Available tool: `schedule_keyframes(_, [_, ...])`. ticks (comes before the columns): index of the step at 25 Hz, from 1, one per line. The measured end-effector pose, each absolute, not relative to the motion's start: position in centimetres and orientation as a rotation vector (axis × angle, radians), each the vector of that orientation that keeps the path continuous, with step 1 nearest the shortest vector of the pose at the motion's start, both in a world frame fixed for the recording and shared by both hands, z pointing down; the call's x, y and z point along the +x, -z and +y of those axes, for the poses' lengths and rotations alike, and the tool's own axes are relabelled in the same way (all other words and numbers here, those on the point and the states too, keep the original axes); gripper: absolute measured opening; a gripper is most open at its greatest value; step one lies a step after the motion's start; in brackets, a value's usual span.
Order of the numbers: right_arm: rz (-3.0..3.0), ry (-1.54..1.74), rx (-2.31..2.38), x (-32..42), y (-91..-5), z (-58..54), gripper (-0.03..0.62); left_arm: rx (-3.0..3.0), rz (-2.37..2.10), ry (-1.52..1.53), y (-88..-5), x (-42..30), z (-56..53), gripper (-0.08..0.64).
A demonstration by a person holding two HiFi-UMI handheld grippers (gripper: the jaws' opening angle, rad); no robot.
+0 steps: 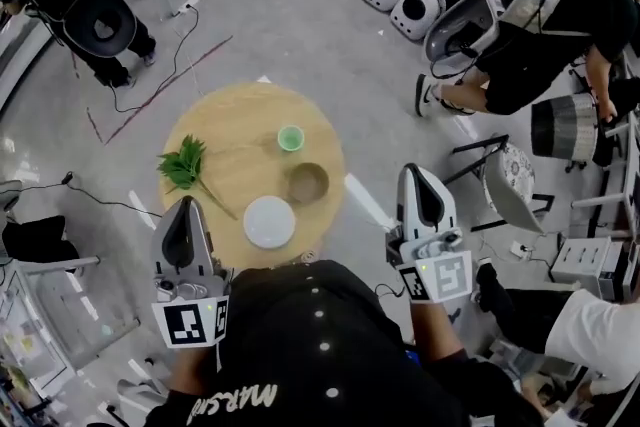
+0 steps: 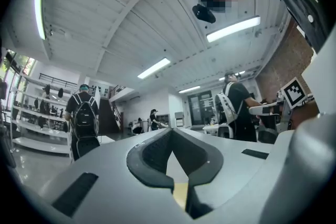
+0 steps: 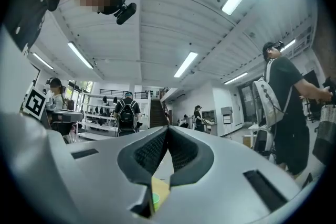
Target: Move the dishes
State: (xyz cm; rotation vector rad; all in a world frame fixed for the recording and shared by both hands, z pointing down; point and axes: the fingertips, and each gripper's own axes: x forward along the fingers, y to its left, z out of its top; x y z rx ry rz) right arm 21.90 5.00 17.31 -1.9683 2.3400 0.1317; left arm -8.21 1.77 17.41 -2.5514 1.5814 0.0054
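Two grippers are in shot, and both are empty. Left gripper [image 1: 184, 207] has its jaws pressed together with nothing between them, hanging by the near-left edge of the round wooden table [image 1: 225, 115]. Right gripper [image 1: 417, 173] is closed just the same, nothing in it, and it sits off the table's right side, over the grey floor. Each gripper's own view confirms it: the dark pads meet at the tip, left gripper [image 2: 170, 131] and right gripper [image 3: 167, 128] alike. On the table are three dishes, none touched by either gripper: one white plate [image 1: 269, 221] nearest the person, one brown bowl [image 1: 307, 182] just beyond it, and one small green cup [image 1: 290, 138] farther back. One leafy green sprig [image 1: 183, 165] lies to their left.
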Motion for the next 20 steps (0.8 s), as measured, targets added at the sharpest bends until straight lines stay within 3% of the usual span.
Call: schedule_keyframes(20, [2.395,-0.141,-1.928,20.7,-18.2,2.9,-0.014,-2.523,1.618,0.004,-17.9,-8.9,1.7,0.009])
